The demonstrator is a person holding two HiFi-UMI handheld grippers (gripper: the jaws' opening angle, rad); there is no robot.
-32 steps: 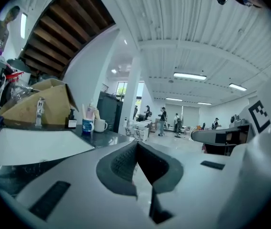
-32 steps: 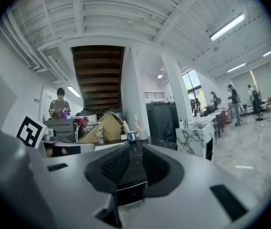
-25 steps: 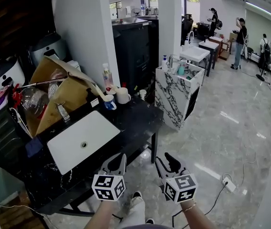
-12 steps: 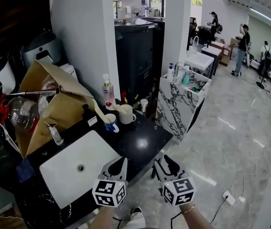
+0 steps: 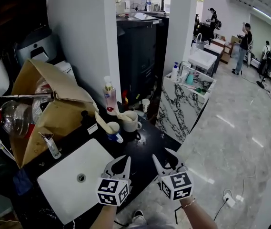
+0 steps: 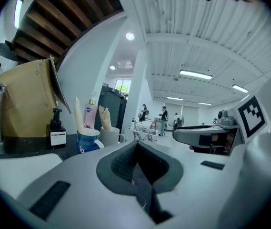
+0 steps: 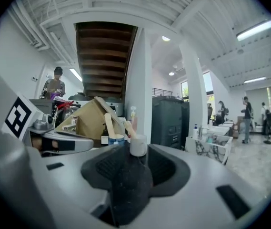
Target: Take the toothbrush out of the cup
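Nothing held: left gripper (image 5: 118, 161) released; right gripper (image 5: 163, 155) parted, jaws just narrowed. At 12 o'clock, cream toothbrush (image 5: 102, 121) in blue ceramic cup (image 5: 113, 134) looked light, stiff; pinch upper shaft.

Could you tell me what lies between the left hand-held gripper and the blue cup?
In the head view, only bare black countertop lies between the left hand-held gripper and the blue cup.

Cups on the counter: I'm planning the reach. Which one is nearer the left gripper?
The blue cup, next to the white sink; the white mug stands farther back.
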